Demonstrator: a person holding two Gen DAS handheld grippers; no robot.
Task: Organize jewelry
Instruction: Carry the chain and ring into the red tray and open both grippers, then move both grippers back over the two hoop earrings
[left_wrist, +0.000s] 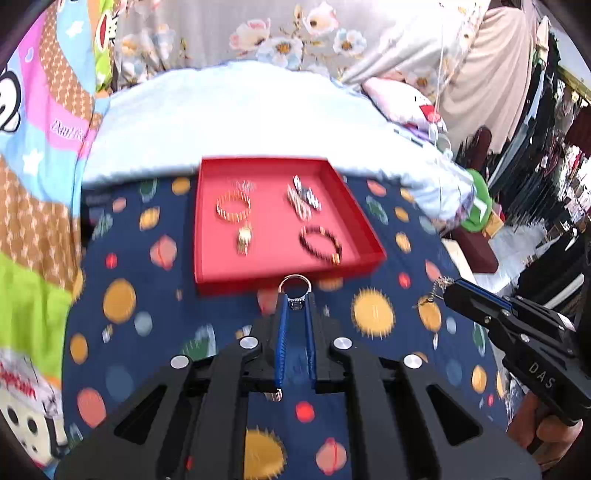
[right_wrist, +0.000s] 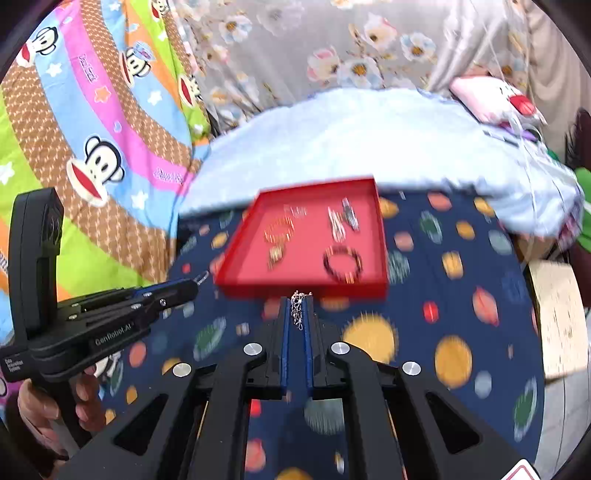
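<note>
A red tray (left_wrist: 364, 236) (right_wrist: 380, 229) lies on the dark planet-print cloth. In it are a gold bangle (left_wrist: 233, 206), a small gold piece (left_wrist: 244, 238), silver pieces (left_wrist: 303, 199) and a dark bead bracelet (left_wrist: 320, 244) (right_wrist: 342, 264). My left gripper (left_wrist: 296, 297) is shut on a ring (left_wrist: 294, 286) with a dark stone, held just before the tray's near wall. My right gripper (right_wrist: 297, 301) is shut on a silver chain (right_wrist: 297, 310), also near the tray's front edge. In the left wrist view the right gripper (left_wrist: 448, 291) shows the chain (left_wrist: 434, 293) dangling.
The planet-print cloth (left_wrist: 373, 314) covers the work surface. A pale blue blanket (left_wrist: 236, 118) lies behind the tray. A cartoon-print quilt (right_wrist: 92, 122) is at the left. A pink plush (right_wrist: 495, 98) and clutter stand at the right.
</note>
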